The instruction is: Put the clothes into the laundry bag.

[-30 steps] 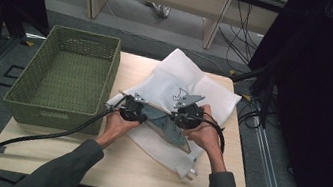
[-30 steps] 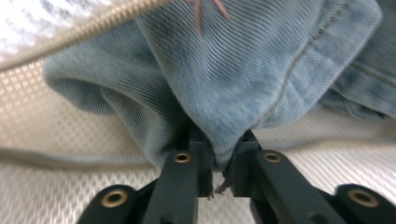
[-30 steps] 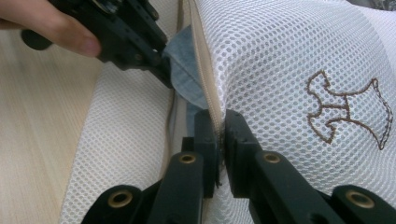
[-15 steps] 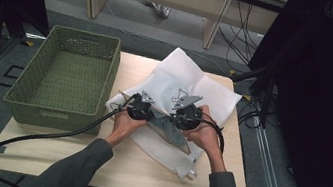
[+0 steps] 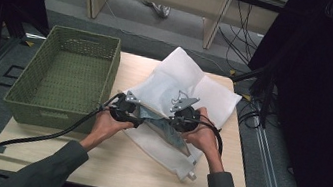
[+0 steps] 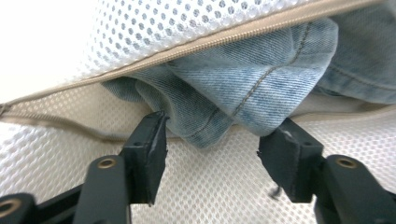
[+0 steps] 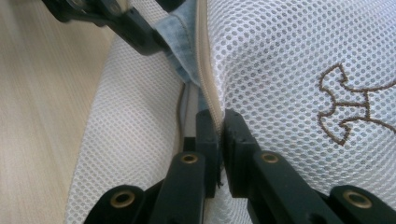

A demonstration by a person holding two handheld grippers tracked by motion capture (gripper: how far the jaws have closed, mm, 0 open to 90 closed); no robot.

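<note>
Pinching the mesh bag's (image 7: 289, 60) zipper edge, right gripper (image 7: 220, 122); left gripper (image 6: 212, 147) just opening around denim (image 6: 243, 79)

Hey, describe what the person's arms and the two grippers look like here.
Both forearms wear dark grey-green sleeves. The left gripper and right gripper are black, each topped with a grey three-cornered plate and trailing a thick black cable. Their jaws are blocky black bars with brass-coloured rivets.

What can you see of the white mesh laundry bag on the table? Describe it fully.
The white mesh laundry bag lies flat on the wooden table, beside the green basket. It is honeycomb netting with a beige zip and brown embroidery. Its mouth gapes, with blue denim bulging out. The right gripper pinches the zipped edge; the left gripper has just opened at the denim.
</note>
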